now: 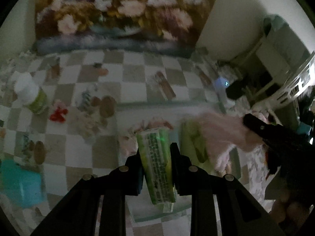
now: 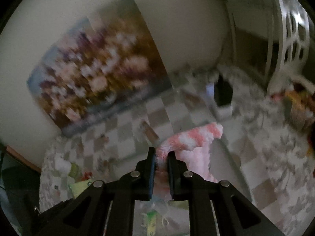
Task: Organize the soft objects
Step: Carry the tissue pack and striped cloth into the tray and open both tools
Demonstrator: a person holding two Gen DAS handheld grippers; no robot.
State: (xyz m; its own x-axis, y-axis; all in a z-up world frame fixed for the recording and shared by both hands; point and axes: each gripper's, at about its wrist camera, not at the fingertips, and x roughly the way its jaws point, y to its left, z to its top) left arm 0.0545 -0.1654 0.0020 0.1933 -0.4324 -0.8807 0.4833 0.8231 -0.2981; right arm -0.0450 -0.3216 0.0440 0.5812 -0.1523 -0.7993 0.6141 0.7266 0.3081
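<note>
A: Nearest first. What does each claw have?

B: The left claw (image 1: 156, 153) is clamped on a soft green printed packet (image 1: 157, 165), which looks like a tissue pack, held by its two long sides and hanging above the worktop (image 1: 78, 157) with its beige and white checked cloth. The right claw (image 2: 161, 157) is pinched shut on the edge of a fluffy pink and white towel (image 2: 189, 147), which trails away from the pads.

A: How would you handle this step well?

B: Both items are mid-carry, I judge. I would keep the squeeze on the packet light, since it dents easily, and lift the towel high enough that its loose end does not drag across the small things on the cloth. The two claws are close together in the left view, so I would bring them in one at a time.

A: Any containers?

B: At the near left of the worktop sits a turquoise plastic box (image 1: 21, 184); its contents are too blurred to tell. Further left stands a green tub with a white lid (image 1: 31, 96), closed. Far right there is a white slotted plastic basket (image 2: 291, 45); I cannot see inside it. A second green pack (image 1: 194, 141) lies just beside the held one.

A: And beyond?

B: A large flower painting (image 1: 118, 13) leans on the wall.
</note>
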